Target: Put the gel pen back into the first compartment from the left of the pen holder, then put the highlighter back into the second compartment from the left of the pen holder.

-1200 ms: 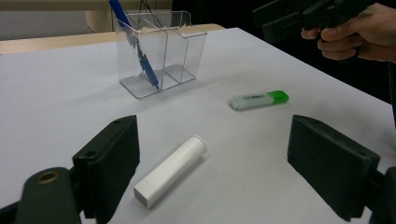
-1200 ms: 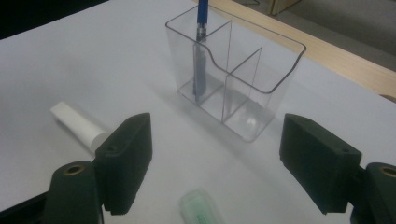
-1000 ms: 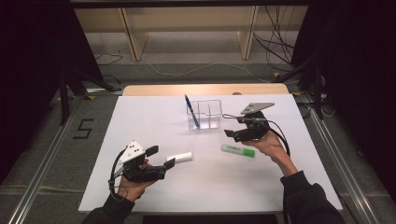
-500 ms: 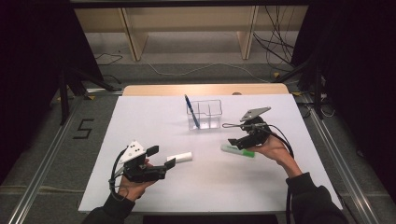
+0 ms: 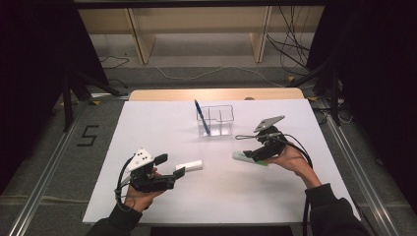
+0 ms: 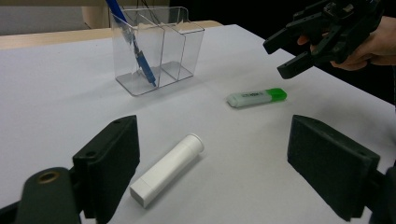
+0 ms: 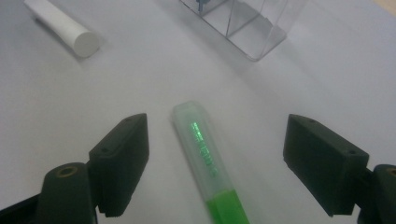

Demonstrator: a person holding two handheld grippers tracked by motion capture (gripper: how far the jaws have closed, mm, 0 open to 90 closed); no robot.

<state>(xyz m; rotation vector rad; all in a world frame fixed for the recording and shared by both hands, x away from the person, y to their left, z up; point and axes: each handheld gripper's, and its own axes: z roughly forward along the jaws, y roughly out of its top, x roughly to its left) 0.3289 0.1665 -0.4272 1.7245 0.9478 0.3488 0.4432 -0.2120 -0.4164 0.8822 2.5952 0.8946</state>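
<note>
A green-capped highlighter [image 5: 250, 159] [image 7: 205, 156] lies flat on the white table [image 5: 147, 128], right of centre. My right gripper [image 5: 254, 152] [image 7: 217, 140] is open and low over it, one jaw on each side and neither touching. A white cylinder [image 5: 189, 166] [image 6: 168, 168] lies at front centre. My left gripper [image 5: 170, 165] [image 6: 212, 135] is open just left of it, and the cylinder rests near its left jaw. A clear plastic organizer [image 5: 215, 120] [image 6: 159, 46] stands farther back with a blue pen [image 5: 201, 117] [image 6: 135, 46] leaning in its left compartment.
From the left gripper view, the right gripper [image 6: 299, 51] hovers above the highlighter [image 6: 256, 97]. The white cylinder [image 7: 65, 28] and organizer [image 7: 247, 23] lie beyond the right jaws. Wooden shelving [image 5: 196, 29] and floor cables [image 5: 295, 54] sit behind the table.
My right gripper has come down and toward the person, closing in over the highlighter. The left gripper and the other objects have stayed put.
</note>
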